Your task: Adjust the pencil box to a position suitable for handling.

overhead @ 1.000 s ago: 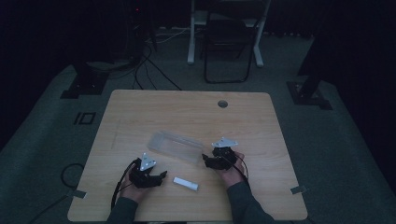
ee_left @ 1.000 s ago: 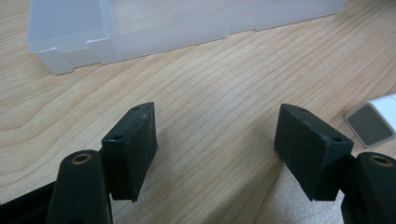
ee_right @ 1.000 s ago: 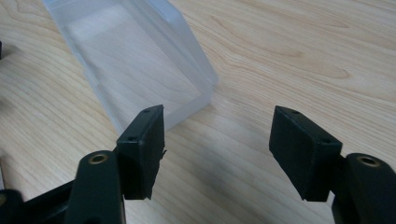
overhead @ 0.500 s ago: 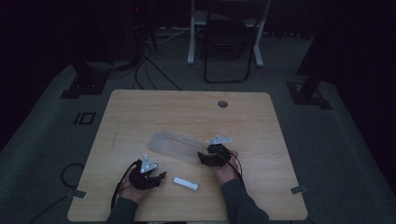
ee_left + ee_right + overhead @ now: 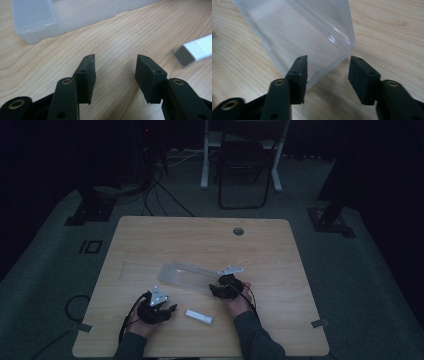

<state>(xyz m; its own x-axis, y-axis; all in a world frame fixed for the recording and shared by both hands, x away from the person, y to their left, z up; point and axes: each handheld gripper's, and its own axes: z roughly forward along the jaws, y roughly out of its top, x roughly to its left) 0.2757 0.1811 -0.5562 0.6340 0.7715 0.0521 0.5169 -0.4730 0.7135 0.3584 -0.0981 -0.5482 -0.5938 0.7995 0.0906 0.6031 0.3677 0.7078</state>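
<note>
Right gripper (image 5: 328, 75) nearer translucent, seemingly rectangular box (image 5: 304, 37)

A long, clear plastic box (image 5: 187, 275) lay flat mid-table, open; a small white rectangular block (image 5: 199, 316) lay nearby, apart.

High view: overhead, facing forward-down, far. Gripper views: low, close above light wooden table (image 5: 280, 250); all share long clear plastic box (image 5: 187, 276).
</note>
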